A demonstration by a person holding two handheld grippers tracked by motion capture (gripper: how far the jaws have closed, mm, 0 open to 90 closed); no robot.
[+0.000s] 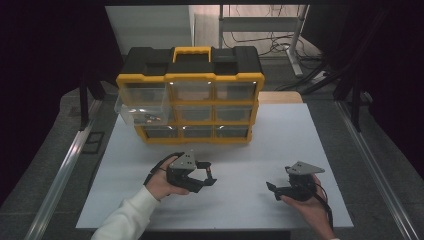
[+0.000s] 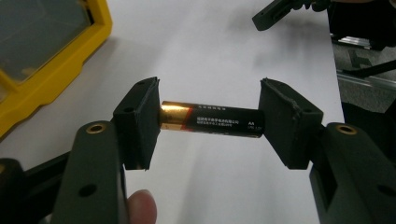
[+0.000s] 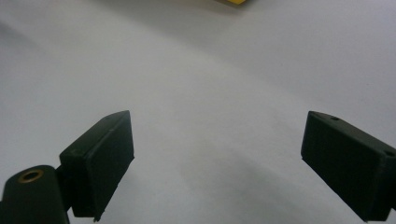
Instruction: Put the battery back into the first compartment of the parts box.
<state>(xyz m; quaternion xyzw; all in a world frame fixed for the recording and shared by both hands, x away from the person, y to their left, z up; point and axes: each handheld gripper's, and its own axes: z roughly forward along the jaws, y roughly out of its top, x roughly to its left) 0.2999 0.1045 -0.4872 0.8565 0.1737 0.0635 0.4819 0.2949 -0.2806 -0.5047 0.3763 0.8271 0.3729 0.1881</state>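
left gripper [image 2: 210, 121] sits low over the table [image 1: 260, 150], jaws clamped endwise on a battery [image 2: 212, 120]. right gripper [image 3: 215, 163] hovers nearby, jaws wide open, holding nothing.

In the left gripper view, both ends of the battery [image 2: 212, 121] are hidden behind the pads that clamp it, so its terminals cannot be seen, and the small print on its label is too fine to read beyond "AA". The yellow organizer [image 2: 56, 60] is cut off by the top and left edges there. In the high view the battery is too small to tell between the jaws of the left gripper [image 1: 207, 172], and the contents of the open drawer [image 1: 142, 112] are only tiny specks. The right gripper [image 3: 215, 163] has its jaws cut off by the bottom edge in its own view.
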